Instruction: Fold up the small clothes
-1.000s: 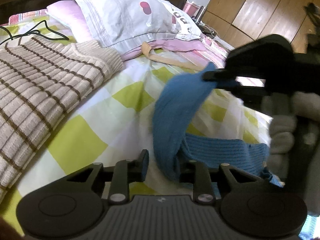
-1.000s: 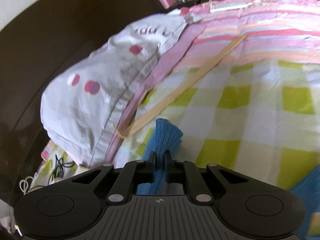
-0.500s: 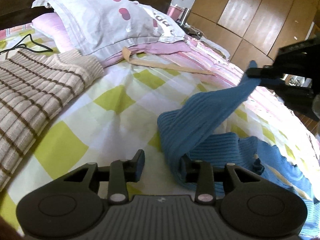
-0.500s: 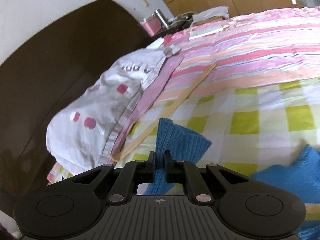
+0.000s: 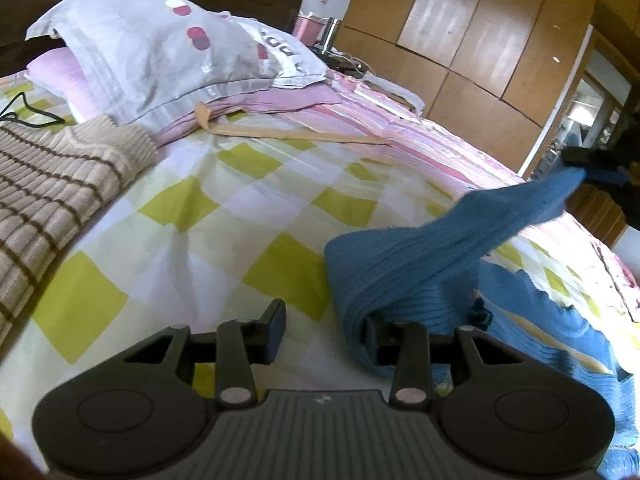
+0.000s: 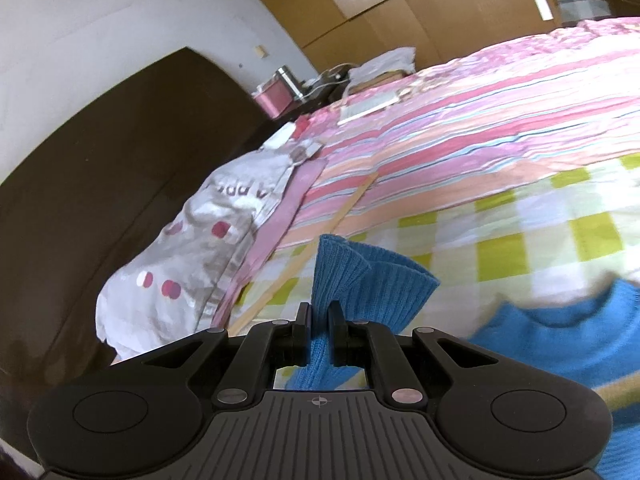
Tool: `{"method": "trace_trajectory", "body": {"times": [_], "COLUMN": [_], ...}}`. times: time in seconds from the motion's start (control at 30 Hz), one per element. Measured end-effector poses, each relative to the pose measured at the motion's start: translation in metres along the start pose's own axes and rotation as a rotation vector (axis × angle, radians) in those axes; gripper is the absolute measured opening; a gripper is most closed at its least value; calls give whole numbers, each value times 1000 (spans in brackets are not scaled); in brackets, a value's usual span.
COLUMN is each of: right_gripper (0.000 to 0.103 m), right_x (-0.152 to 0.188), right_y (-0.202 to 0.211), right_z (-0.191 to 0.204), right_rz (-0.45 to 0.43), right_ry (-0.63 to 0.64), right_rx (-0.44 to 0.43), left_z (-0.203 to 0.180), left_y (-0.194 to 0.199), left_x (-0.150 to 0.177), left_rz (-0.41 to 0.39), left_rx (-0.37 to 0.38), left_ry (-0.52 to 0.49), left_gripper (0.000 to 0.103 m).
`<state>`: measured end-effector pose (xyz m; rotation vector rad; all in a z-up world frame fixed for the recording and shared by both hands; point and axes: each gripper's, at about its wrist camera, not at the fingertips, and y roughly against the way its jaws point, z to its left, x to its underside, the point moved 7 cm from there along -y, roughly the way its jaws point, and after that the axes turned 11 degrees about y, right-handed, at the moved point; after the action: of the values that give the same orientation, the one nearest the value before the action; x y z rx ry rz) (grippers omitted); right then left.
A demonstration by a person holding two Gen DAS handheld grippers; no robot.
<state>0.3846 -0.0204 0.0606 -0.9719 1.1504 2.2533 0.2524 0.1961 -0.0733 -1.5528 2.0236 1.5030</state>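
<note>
A blue ribbed knit garment (image 5: pixel 432 248) lies on the checked bedsheet (image 5: pixel 192 232). My right gripper (image 6: pixel 319 320) is shut on its cuff end (image 6: pixel 340 268) and holds it lifted and stretched to the right; it also shows at the right edge of the left wrist view (image 5: pixel 576 160). My left gripper (image 5: pixel 324 324) is open, low over the sheet. Its right finger is draped by a fold of the blue garment, and nothing is between the fingers.
A beige and brown striped sweater (image 5: pixel 48 184) lies at the left. A grey spotted pillow (image 5: pixel 168 52) sits at the headboard with a tan strap (image 5: pixel 296 134) in front. A pink striped blanket (image 6: pixel 480 128) covers the far side. Wooden wardrobes (image 5: pixel 472 36) stand behind.
My right gripper has pulled the blue cuff up and away to the right, stretching the sleeve. The left gripper stays open, low by the garment's fold.
</note>
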Motion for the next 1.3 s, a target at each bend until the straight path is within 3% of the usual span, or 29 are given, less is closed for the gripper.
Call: {"method": "trace_trajectory", "body": {"times": [0.6,0.77,1.0,1.3], "right_gripper": [8,8,8,15], "right_x": [25,52,100,152], "right_y": [112,138,144,144], "right_z": [-83,-107,-141,-166], "right_rz": [-89,-96,-38,22], "right_ry": [-85,-88,-120,-244], "right_rx": [135,199,285,267], "left_z": [-34,-41,-49,-49], "left_y": [1,2,4,3], "left_x": [21,27,35,37], "left_rz": [45,55,60,69], "left_rx": [105,124,135,132], "left_ry": [-109,-140,-189,-191], "left_gripper": [46,47,47,47]}}
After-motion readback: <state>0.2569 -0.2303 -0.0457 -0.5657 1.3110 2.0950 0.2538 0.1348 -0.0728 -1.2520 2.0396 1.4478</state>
